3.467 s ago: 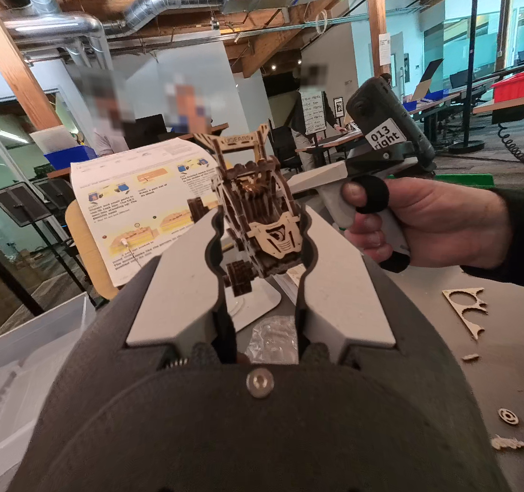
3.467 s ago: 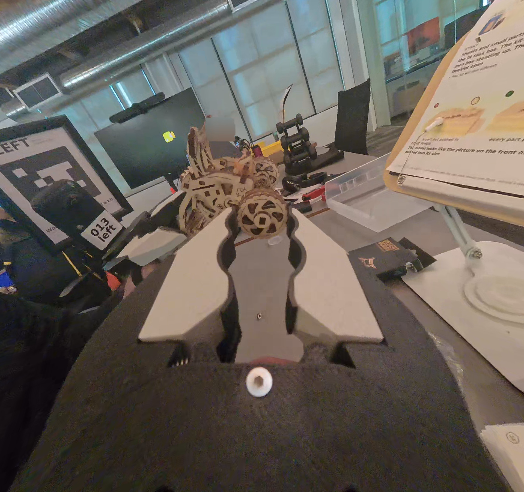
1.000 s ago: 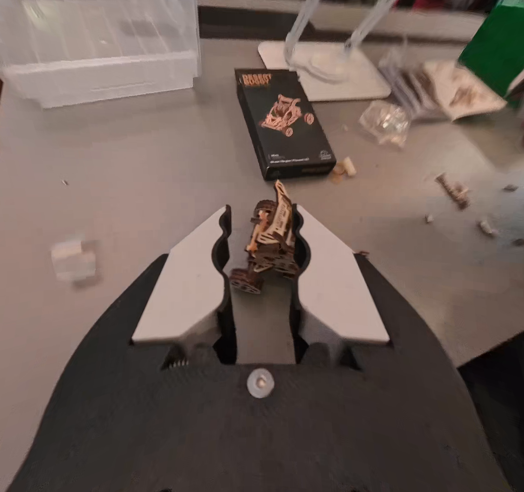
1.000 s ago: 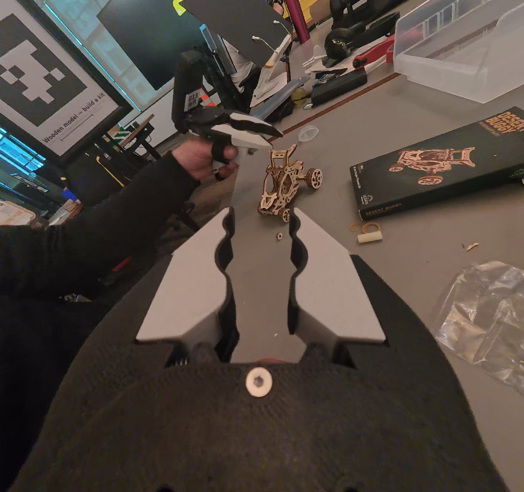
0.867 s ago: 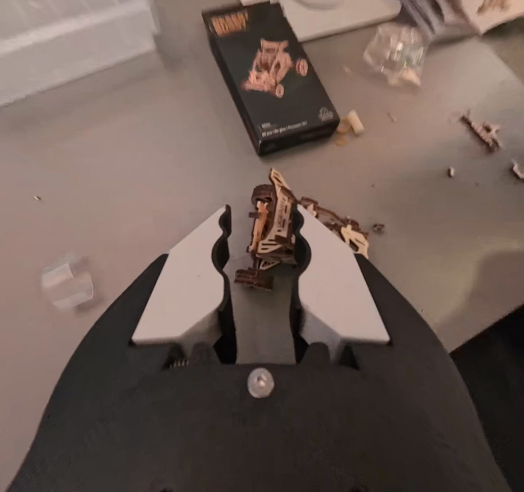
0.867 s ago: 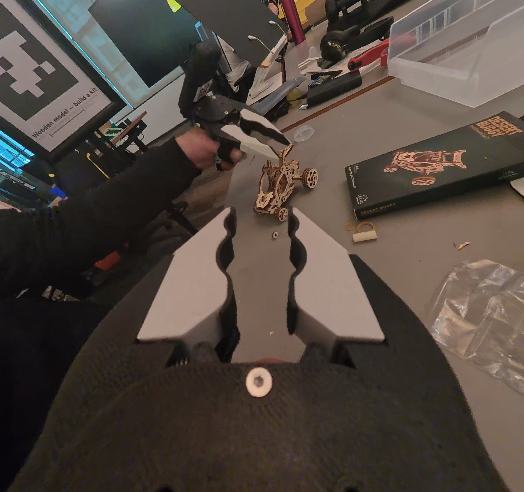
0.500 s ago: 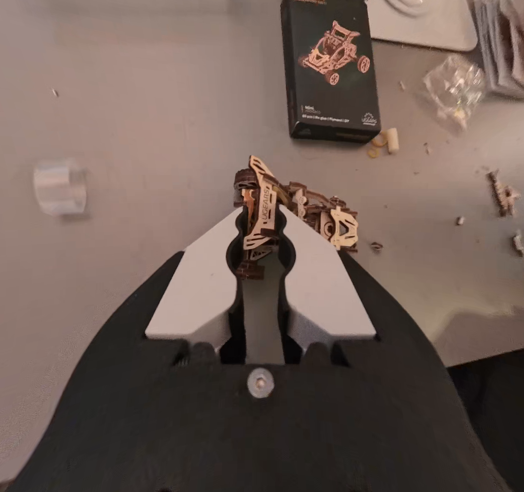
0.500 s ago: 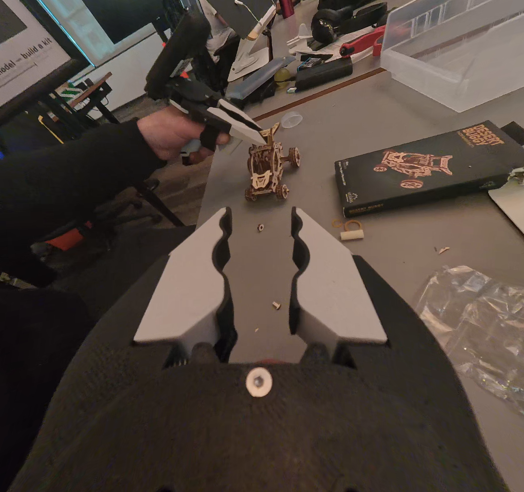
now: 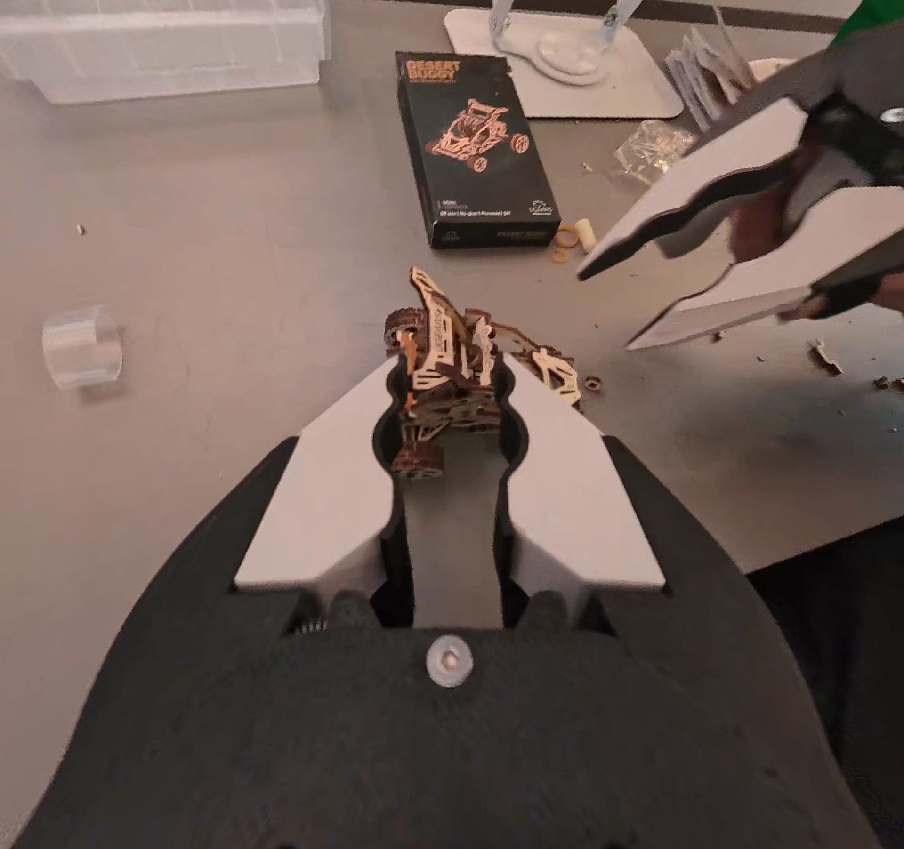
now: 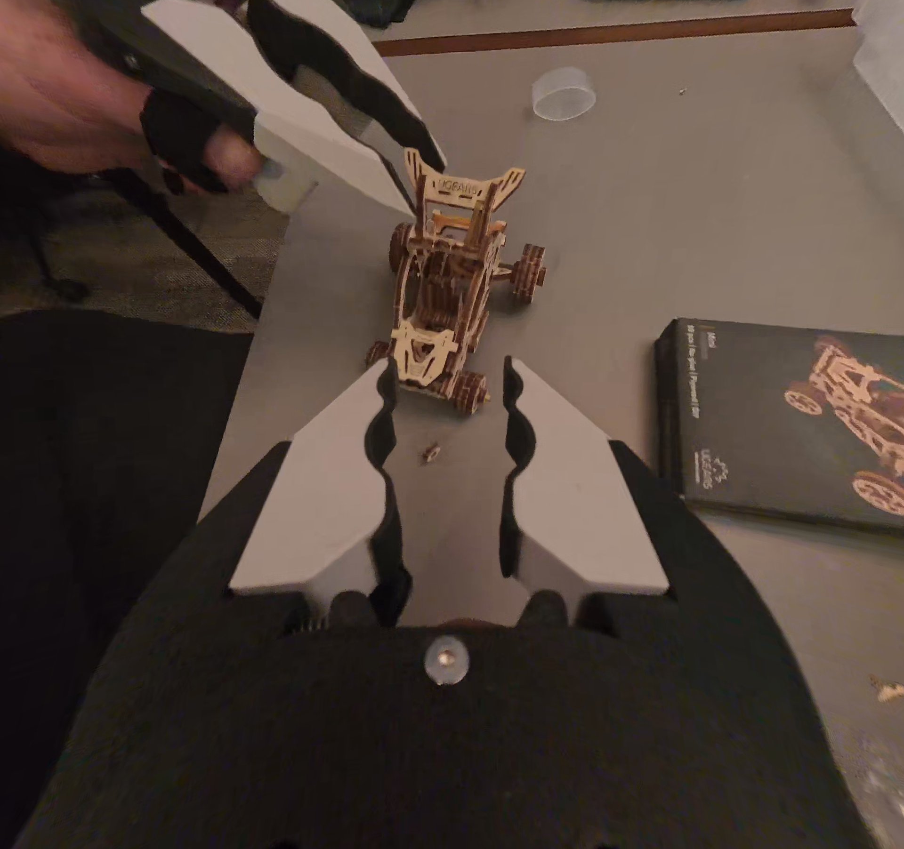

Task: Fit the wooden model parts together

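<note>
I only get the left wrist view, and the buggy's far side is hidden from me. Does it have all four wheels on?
Observer: Yes. The right wrist view shows the wooden buggy standing on the grey table with four wheels, two on each side.
Operator: Which way is its front pointing?
Observer: Straight at the right claw, which is open and holds nothing.
Operator: Is my claw holding the buggy?
Observer: The left claw has its tips up by one end of the rear spoiler. I cannot tell whether they touch it.
</note>
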Demonstrator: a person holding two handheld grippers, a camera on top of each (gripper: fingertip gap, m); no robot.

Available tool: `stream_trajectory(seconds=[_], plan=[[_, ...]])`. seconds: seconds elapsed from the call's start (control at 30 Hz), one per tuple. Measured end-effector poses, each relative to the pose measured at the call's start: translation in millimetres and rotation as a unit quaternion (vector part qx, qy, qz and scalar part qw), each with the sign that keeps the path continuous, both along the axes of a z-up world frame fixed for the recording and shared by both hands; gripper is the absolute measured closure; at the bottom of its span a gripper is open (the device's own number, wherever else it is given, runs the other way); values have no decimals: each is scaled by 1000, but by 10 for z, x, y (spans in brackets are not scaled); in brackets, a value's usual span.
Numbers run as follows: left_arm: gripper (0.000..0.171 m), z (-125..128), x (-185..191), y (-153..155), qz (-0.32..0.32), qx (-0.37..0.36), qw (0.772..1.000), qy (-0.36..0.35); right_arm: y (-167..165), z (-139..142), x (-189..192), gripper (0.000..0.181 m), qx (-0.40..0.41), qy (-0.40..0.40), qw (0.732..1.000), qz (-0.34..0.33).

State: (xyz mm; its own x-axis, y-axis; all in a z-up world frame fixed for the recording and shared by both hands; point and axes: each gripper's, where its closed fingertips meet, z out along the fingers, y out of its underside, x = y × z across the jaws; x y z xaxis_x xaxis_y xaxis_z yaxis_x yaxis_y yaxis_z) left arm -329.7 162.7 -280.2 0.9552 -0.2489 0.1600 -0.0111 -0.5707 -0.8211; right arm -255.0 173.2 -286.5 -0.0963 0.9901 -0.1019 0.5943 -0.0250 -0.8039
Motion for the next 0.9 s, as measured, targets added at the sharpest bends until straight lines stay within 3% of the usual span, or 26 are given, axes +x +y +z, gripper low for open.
stream_trajectory(seconds=[0.23,0.33,0.9], plan=[[148,-113,84,72,-37,2,999,-29,98,-273,-336,152,20,-36,999,3],[156,-163,99,77,-50,1,999,-23,102,-261,-387,169,33,-23,999,-4],[160,-157,71,122,-28,8,997,-66,128,-334,-489,181,-40,-27,999,-21]])
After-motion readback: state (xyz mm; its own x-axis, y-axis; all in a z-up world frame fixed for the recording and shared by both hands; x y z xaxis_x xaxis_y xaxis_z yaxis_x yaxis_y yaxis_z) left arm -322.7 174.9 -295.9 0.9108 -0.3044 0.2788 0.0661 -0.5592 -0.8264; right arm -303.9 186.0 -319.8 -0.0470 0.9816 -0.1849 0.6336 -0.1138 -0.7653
